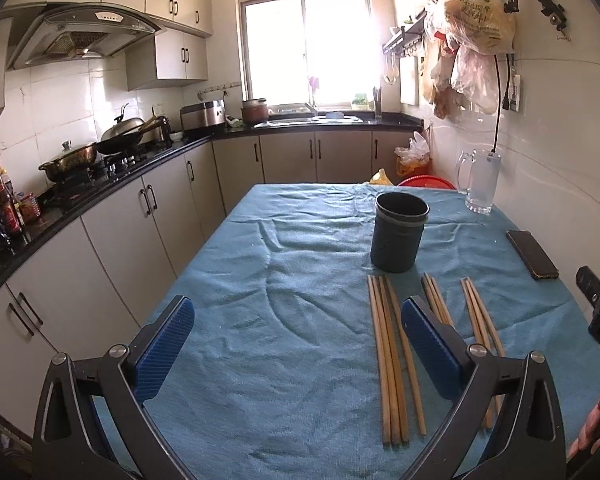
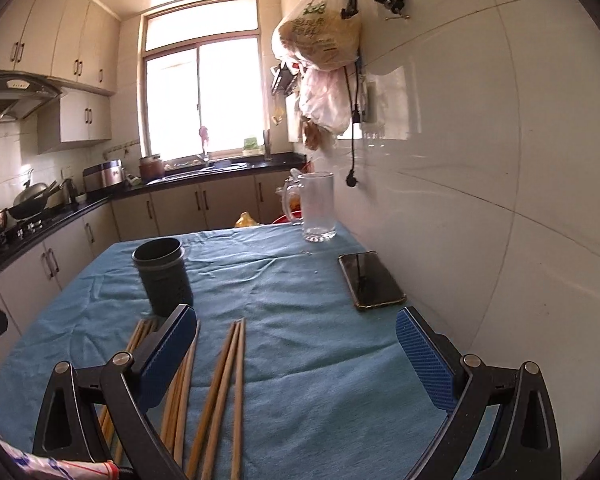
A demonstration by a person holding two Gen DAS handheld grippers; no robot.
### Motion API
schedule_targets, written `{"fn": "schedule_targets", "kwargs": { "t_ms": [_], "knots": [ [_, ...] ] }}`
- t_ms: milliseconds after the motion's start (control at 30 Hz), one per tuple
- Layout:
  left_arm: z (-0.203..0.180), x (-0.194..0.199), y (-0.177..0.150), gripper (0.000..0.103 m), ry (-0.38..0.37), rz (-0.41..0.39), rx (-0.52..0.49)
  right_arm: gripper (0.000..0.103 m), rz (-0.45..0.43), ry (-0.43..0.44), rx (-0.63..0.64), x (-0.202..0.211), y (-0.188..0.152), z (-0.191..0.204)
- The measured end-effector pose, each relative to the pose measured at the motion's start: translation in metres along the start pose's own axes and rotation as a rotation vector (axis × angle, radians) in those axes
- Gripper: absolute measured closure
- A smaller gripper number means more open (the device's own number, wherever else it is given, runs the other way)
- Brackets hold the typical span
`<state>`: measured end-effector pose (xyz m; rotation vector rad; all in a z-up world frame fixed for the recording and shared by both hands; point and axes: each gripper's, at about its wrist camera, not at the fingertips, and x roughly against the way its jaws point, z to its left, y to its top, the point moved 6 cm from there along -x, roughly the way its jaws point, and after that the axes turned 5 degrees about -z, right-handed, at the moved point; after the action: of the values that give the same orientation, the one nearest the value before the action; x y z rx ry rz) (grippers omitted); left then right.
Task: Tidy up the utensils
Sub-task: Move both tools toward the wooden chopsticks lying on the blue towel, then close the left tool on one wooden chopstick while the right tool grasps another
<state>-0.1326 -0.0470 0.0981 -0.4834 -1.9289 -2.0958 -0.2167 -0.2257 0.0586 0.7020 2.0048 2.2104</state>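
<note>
Three bundles of wooden chopsticks lie lengthwise on the blue tablecloth [image 1: 280, 280]: a left bundle [image 1: 392, 360], a middle bundle [image 1: 436, 300] and a right bundle [image 1: 480, 320]. Behind them stands a dark round utensil holder [image 1: 398, 232], upright and seemingly empty. My left gripper [image 1: 300, 320] hovers open over bare cloth, its right finger hiding part of the middle bundle. In the right wrist view the holder [image 2: 162, 276] stands far left and chopsticks [image 2: 224, 392] lie between the fingers. My right gripper [image 2: 296, 332] is open and holds nothing.
A black phone [image 1: 532, 254] [image 2: 370, 280] lies on the cloth near the tiled wall. A clear glass mug [image 1: 482, 184] [image 2: 316, 206] stands at the far right corner. Plastic bags [image 1: 476, 16] hang above. Kitchen counter with cookware [image 1: 100, 160] runs along the left.
</note>
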Motion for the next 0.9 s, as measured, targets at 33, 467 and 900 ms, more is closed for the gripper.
{"fn": "schedule_targets", "kwargs": {
  "t_ms": [33,467,900],
  "knots": [
    [0.000,0.001,0.000,0.000,-0.006,-0.008,0.002,0.001,0.004,0.009,0.009,0.000,-0.001,0.003],
    [0.001,-0.058,-0.010,0.000,-0.148,0.168,-0.003,0.002,0.322,0.177,-0.031,-0.063,-0.046,0.007],
    [-0.057,-0.149,-0.059,0.067,-0.368,0.461,-0.020,0.032,0.489,0.250,0.002,-0.102,-0.082,0.023]
  ]
}}
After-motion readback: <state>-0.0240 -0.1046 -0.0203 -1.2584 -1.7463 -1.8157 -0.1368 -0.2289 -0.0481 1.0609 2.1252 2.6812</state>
